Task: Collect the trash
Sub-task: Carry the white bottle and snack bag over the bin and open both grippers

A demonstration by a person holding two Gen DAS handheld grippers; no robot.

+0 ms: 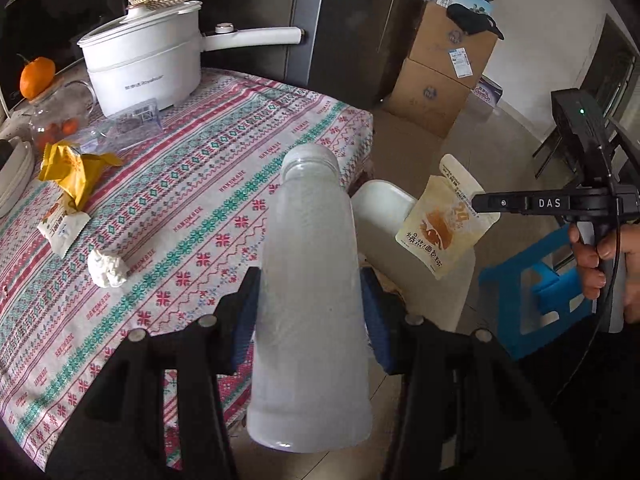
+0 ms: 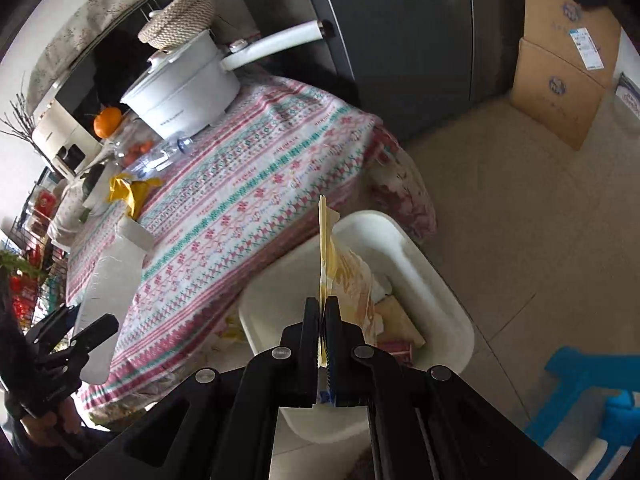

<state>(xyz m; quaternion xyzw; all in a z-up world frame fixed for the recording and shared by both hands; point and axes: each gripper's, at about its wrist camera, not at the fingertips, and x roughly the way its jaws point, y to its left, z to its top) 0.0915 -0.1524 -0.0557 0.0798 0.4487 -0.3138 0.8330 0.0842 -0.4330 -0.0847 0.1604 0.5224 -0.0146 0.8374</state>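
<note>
My left gripper (image 1: pixel 310 300) clamps a cloudy white bottle (image 1: pixel 310 280) between its blue pads (image 1: pixel 246 312), with the bottle's neck pointing away from me over the table (image 1: pixel 224 168) edge. My right gripper (image 2: pixel 323 336) is clenched on a yellow wrapper (image 2: pixel 326 248), which hangs edge-on above the white bin (image 2: pixel 420 264). The bin stands on the floor just beside the table, and paper scraps lie inside it.

On the table, nearest the bin side, lies a white paper wad (image 1: pixel 106 268). Beyond it lie a small printed packet (image 1: pixel 64 224) and a crumpled yellow bag (image 1: pixel 78 172). Farther from the bin stands a white pot (image 1: pixel 144 64) with a long handle. A glass jar (image 1: pixel 60 120) stands beside the pot, with an orange (image 1: pixel 37 77) on top of it. Past the table, cardboard boxes (image 1: pixel 444 72) are stacked on the floor.
</note>
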